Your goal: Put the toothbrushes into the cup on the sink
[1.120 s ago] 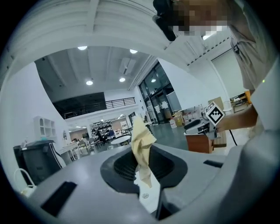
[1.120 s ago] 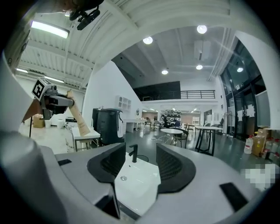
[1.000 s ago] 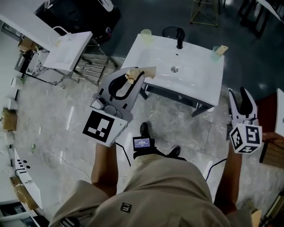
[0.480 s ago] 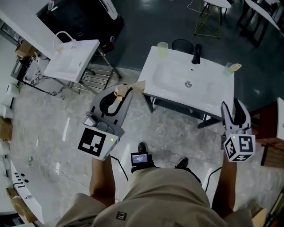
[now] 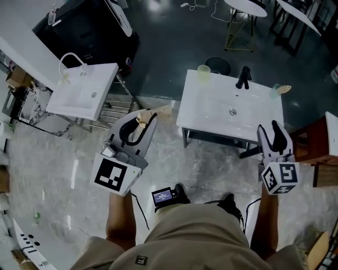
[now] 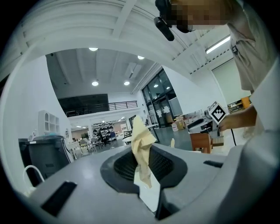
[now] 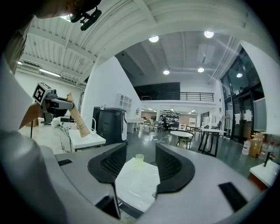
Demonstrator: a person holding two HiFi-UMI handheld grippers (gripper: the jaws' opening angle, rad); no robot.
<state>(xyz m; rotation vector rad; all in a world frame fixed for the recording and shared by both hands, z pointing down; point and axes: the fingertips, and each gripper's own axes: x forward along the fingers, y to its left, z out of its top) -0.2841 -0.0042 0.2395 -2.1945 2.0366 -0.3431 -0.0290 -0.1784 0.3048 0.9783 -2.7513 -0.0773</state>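
The left gripper (image 5: 145,117) has its jaws nearly together, pinching a paper-wrapped toothbrush (image 5: 153,112) over the pale tiled floor (image 5: 63,169), just left of the white sink (image 5: 211,105). The right gripper (image 5: 272,129) has its jaws apart and empty, near the sink's front right corner. A green cup (image 5: 204,72) stands at the sink's back left corner, with a black tap (image 5: 243,77) beside it. A second sink (image 5: 79,97) stands further left, and tables (image 5: 240,8) stand on the dark floor beyond.

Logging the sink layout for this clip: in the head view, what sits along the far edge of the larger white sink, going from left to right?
Yellow-green cup → black faucet → pale cup with a tan stick poking out of it.
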